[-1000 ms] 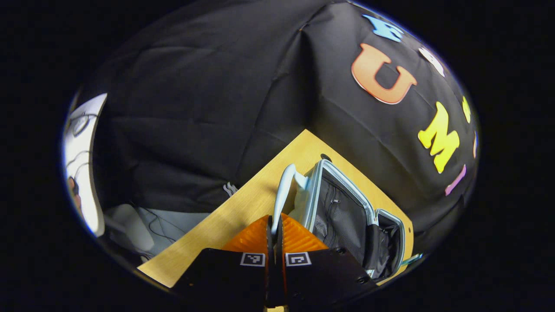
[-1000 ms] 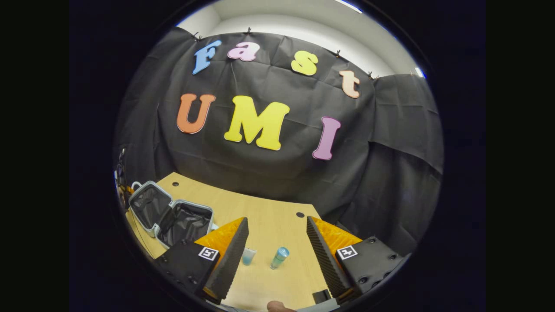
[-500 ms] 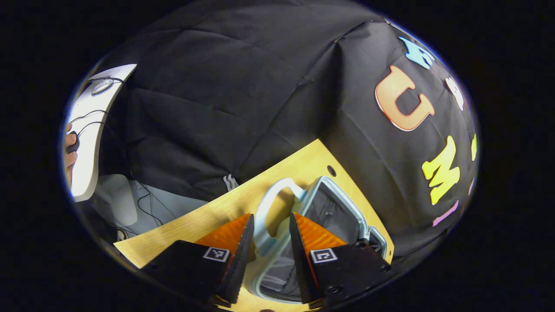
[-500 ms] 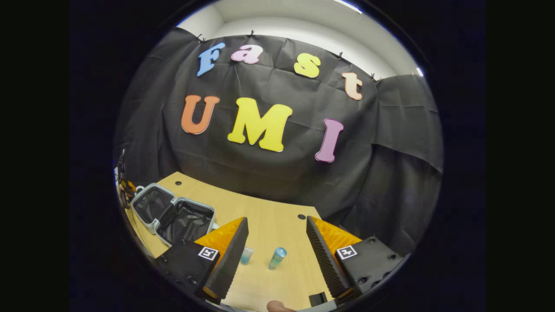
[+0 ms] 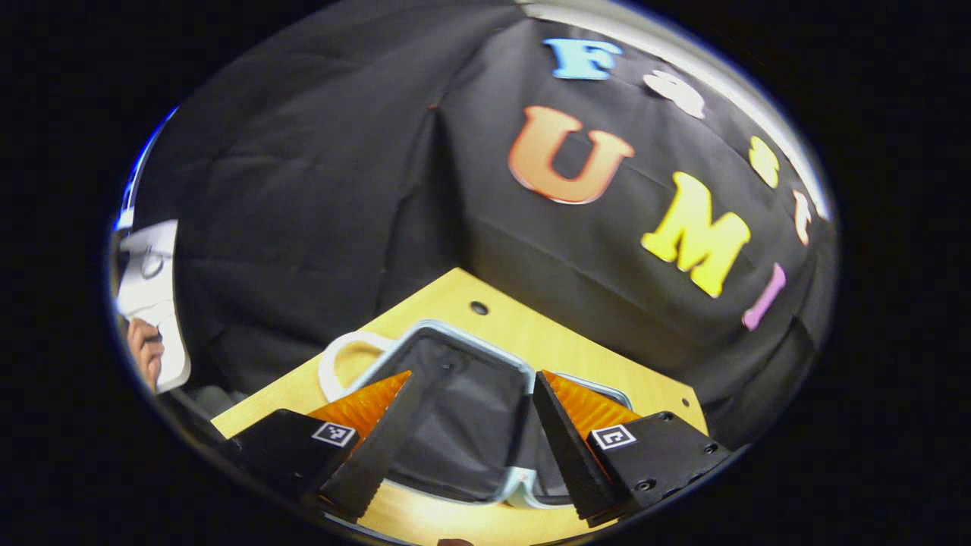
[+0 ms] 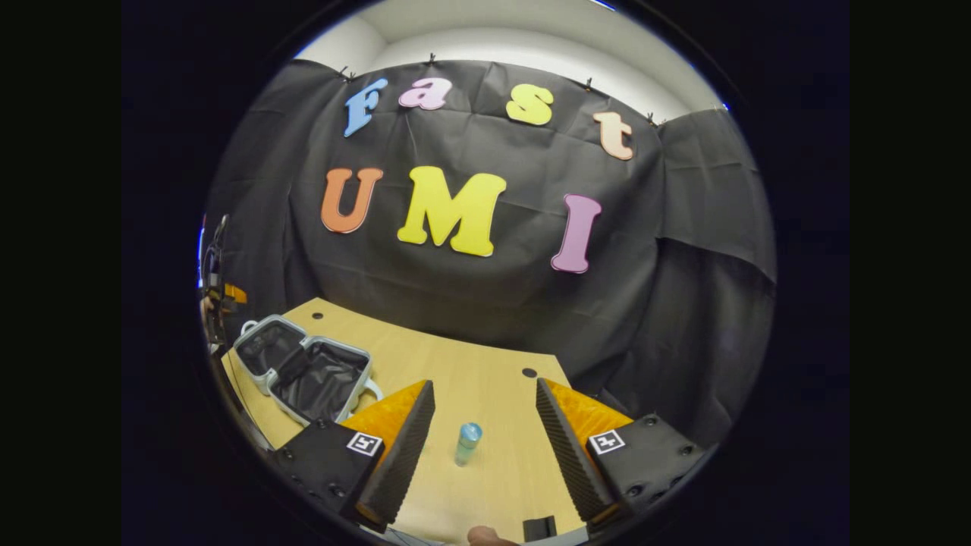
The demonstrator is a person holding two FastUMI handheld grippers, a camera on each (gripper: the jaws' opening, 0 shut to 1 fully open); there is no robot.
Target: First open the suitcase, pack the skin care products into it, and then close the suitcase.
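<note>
The pale suitcase [image 5: 466,432] lies open and flat on the wooden table [image 5: 523,334], its dark lining showing and its looped handle [image 5: 325,365] at the left. My left gripper [image 5: 472,377] hovers open just above that lining, holding nothing. In the right gripper view the open suitcase [image 6: 307,371] sits at the table's left end. A small bottle with a blue cap [image 6: 467,443] stands on the table [image 6: 485,485] ahead of my right gripper [image 6: 484,385], in line with the gap between its open fingers and apart from them.
The booth's black cloth wall closes the table's far side. Small round holes [image 6: 529,372] mark the tabletop. A person's hand [image 5: 144,353] holds a white object at the far left of the left gripper view. Bare wood lies between suitcase and bottle.
My left gripper let go of the suitcase handle, opened wide and swung over the open case. The right gripper shifted left; a small pale jar beside the bottle has slipped behind its left finger.
</note>
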